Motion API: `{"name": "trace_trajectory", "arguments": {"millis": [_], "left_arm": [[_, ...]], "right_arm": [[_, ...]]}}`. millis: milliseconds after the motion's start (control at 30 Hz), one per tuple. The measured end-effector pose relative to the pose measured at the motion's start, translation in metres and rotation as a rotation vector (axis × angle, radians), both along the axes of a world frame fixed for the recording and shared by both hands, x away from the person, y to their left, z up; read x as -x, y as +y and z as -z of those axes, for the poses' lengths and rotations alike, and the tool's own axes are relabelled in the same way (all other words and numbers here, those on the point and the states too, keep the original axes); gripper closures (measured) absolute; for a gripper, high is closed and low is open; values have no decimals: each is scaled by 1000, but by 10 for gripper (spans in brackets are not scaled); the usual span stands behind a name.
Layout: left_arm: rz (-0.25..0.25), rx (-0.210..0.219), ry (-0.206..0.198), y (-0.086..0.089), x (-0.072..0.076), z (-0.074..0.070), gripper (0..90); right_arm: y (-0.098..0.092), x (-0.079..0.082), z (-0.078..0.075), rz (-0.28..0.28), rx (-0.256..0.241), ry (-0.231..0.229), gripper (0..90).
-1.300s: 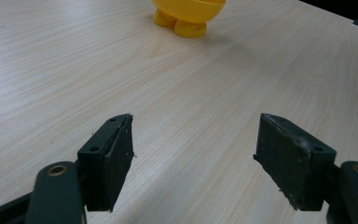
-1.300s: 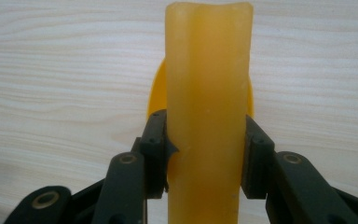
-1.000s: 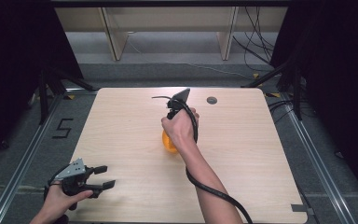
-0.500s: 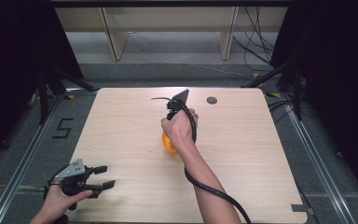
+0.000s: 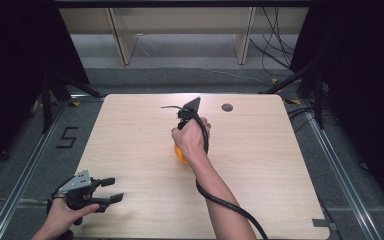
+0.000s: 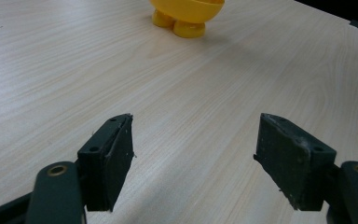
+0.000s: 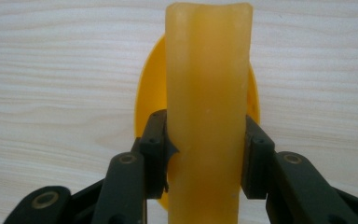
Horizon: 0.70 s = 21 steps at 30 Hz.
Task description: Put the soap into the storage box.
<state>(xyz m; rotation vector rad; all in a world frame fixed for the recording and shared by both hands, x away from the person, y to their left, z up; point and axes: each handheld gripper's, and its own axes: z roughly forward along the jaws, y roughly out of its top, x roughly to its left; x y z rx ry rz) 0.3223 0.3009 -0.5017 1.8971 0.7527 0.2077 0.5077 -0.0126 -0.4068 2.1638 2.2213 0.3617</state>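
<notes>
My right gripper (image 7: pixel 205 140) is shut on a pale yellow, waxy bar (image 7: pixel 208 70), which runs straight up between its jaws. Behind the bar lies a yellow bowl (image 7: pixel 145 107) on the wooden table. In the high view the right hand (image 5: pixel 191 136) holds that gripper pointing down at mid-table, with a bit of the yellow bowl (image 5: pixel 179 154) showing beside the wrist. My left gripper (image 5: pixel 111 190) rests at the table's near left corner, open and holding nothing (image 6: pixel 193 154). In its view the yellow bowl (image 6: pixel 188 11) stands on round feet far ahead.
The light wooden table (image 5: pixel 260 165) has a small dark round hole (image 5: pixel 227 107) near its far edge. A black cable (image 5: pixel 230 205) trails from the right gripper along the forearm. A grey tape strip (image 5: pixel 321 223) sits at the near right corner.
</notes>
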Motion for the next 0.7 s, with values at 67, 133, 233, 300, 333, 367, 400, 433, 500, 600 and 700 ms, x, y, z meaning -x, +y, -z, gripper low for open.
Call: {"name": "trace_trajectory", "arguments": {"millis": [67,133,233,300,333,367,400,433,500,600,700], "left_arm": [[0,-2,0,0,0,0,267],[1,-2,1,0,0,0,267],[-14,15,18,-2,1,1,267],[0,4,2,-1,0,0,267],[1,3,2,-1,0,0,267],[1,3,2,-1,0,0,267],[-21,-2,21,-1,2,0,267],[-18,-10,20,-1,2,0,267],[-17,-10,21,-1,2,0,267],[-4,-21,3,0,1,-1,267],[-3,-21,3,0,1,-1,267]], "right_arm": [[-1,1,0,-14,2,-2,614],[-1,1,0,-11,1,-3,614],[1,1,0,-19,16,-13,608],[1,2,0,-33,23,-25,605],[2,2,-1,-36,32,-33,599],[2,2,-3,-39,33,-43,595],[2,2,-3,-40,38,-52,587],[0,3,-4,-64,49,-58,574],[0,4,-6,-87,56,-66,570],[2,5,-7,-65,42,-82,562],[2,5,-7,-74,44,-93,553]]}}
